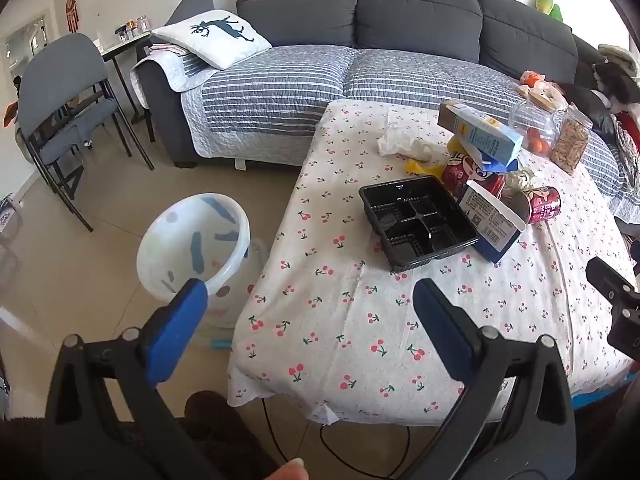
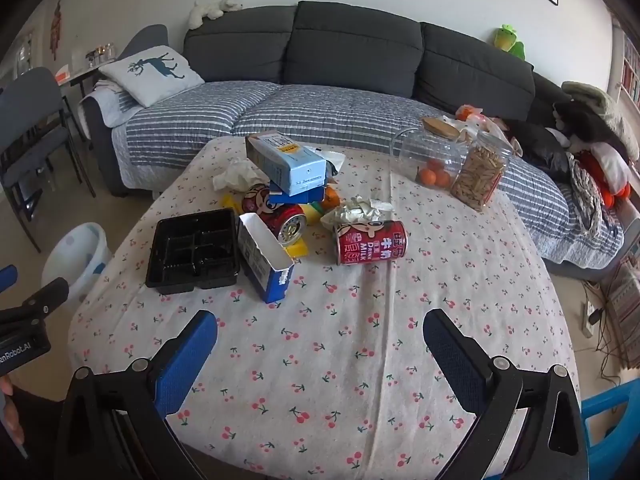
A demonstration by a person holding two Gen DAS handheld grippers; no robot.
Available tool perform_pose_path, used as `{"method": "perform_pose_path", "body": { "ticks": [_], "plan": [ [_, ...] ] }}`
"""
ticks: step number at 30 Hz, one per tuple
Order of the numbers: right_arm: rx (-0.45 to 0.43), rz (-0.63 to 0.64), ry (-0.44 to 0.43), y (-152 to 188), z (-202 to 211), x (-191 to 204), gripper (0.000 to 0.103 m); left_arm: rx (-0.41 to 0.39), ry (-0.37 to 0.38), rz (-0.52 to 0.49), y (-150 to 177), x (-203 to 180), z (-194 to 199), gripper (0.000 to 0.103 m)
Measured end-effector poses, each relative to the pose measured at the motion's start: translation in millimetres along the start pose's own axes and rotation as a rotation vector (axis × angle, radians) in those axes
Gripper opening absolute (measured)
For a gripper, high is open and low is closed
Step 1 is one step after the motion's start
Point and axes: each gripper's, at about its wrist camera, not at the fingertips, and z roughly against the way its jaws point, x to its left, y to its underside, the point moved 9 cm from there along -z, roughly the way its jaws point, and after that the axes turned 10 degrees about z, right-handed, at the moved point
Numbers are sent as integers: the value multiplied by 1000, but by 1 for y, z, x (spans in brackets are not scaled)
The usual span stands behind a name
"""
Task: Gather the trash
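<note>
Cherry-print cloth covers the counter [image 2: 360, 320], where the trash sits in a loose pile: a black tray [image 2: 194, 250], a blue carton [image 2: 264, 264], a red can [image 2: 372, 242] on its side. The white bin [image 1: 192, 240] stands on the floor beside the counter. Left gripper [image 1: 310, 294] and right gripper [image 2: 320, 328] hover with jaws wide apart, empty.

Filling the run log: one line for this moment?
left gripper: open, empty | right gripper: open, empty | black plastic compartment tray: untouched on table | white trash bin: floor
</note>
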Motion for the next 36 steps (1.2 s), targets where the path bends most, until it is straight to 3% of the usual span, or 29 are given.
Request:
{"method": "perform_pose_path", "body": {
  "ticks": [36],
  "plan": [
    [15, -13, -14, 3, -3, 2, 103, -12, 0, 7, -5, 8, 2, 102]
  ]
}}
